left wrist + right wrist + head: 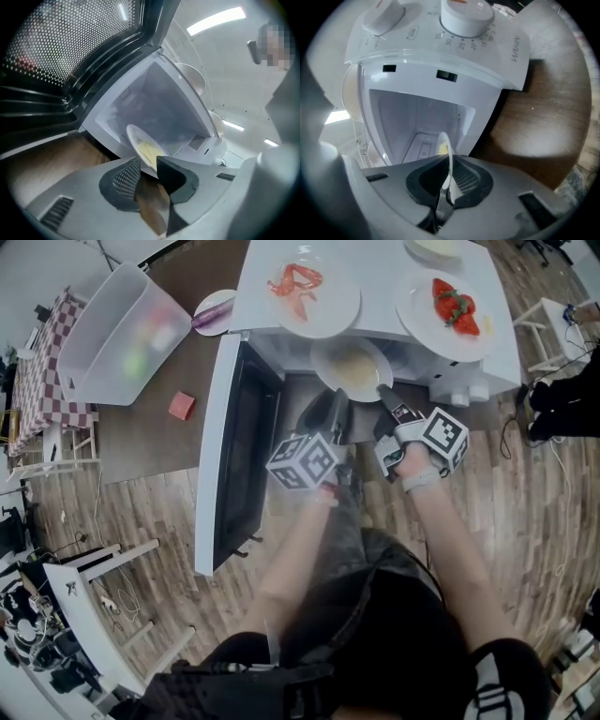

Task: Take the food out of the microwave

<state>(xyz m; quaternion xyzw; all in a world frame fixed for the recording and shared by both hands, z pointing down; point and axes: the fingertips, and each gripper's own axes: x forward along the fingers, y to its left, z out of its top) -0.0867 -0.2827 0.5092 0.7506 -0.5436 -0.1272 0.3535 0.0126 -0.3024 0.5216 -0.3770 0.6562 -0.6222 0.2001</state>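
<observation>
One grip only: right claw [448,180] pinches the plate [321,364] rim; left claw [148,165] gapes, free. Risk: plate tips at microwave [377,270] mouth, spilling food [353,369].

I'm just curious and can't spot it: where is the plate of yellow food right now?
In the head view, the plate of yellow food sits at the open mouth of the microwave, right of its door, its rim clamped by the right gripper.

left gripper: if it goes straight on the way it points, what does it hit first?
The plate: its near rim sits right at the left gripper's open jaw tips, not clamped. Beyond it lies the back wall of the microwave, though depth is unclear.
</observation>
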